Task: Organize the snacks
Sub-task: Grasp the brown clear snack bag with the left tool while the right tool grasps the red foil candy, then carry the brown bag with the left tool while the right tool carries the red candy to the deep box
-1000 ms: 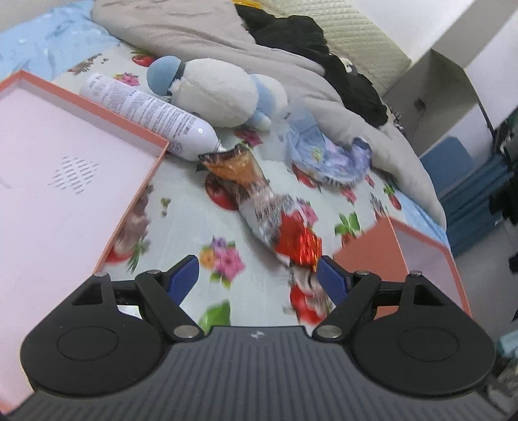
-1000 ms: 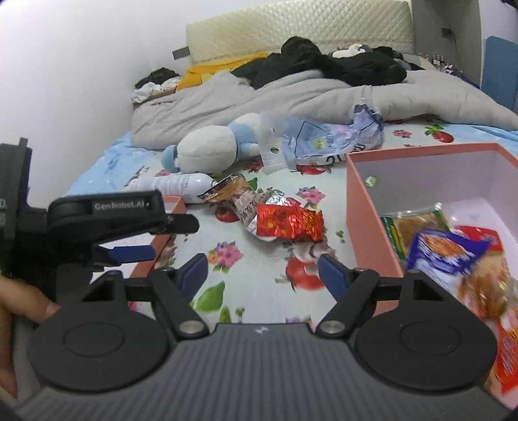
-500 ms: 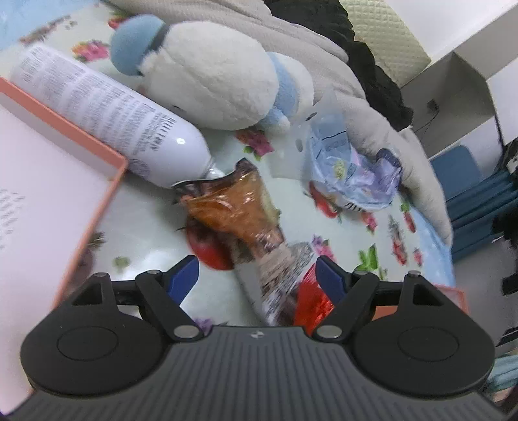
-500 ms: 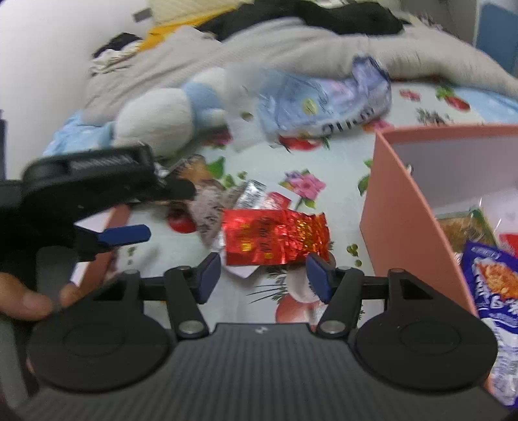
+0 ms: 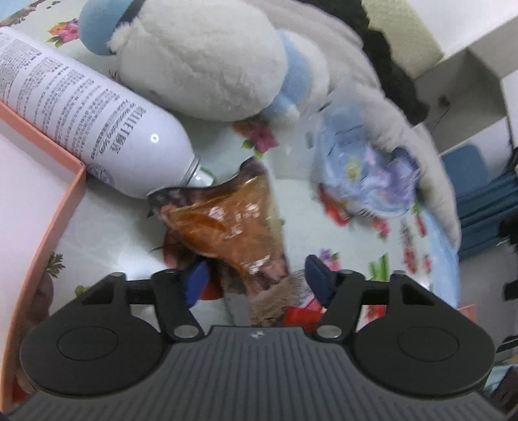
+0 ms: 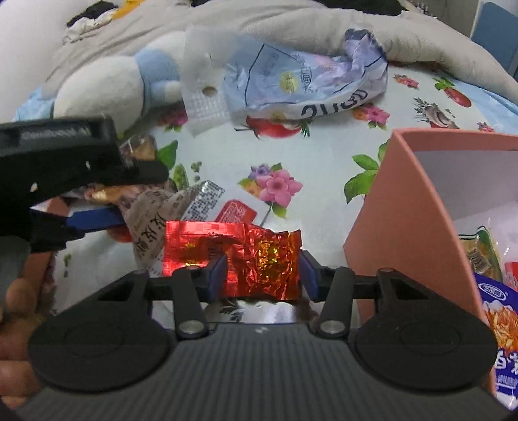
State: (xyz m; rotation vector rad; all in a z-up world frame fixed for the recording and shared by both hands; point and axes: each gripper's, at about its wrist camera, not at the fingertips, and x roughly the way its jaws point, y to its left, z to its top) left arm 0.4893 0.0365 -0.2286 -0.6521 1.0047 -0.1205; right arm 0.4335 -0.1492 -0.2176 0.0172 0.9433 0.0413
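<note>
A long brown-orange snack packet (image 5: 226, 223) lies on the floral bedsheet, its lower end between the fingers of my left gripper (image 5: 257, 280), which is open around it. A red foil snack packet (image 6: 233, 256) lies in front of the salmon box (image 6: 388, 207). My right gripper (image 6: 262, 275) is open with the red packet's right half between its fingers. The left gripper (image 6: 94, 200) shows in the right wrist view, over the brown packet (image 6: 142, 152). The box holds several snack packets (image 6: 498, 311).
A white spray bottle (image 5: 87, 110) and a white-and-blue plush toy (image 5: 200, 58) lie behind the brown packet. A crumpled pale blue bag (image 6: 304, 84) lies further back. The salmon box lid (image 5: 32, 207) is at the left. A grey blanket (image 6: 291, 29) is piled behind.
Both grippers have moved forward and down. The left one now straddles the brown packet's lower end and the right one straddles the red foil packet. The right fingers have narrowed somewhat.
</note>
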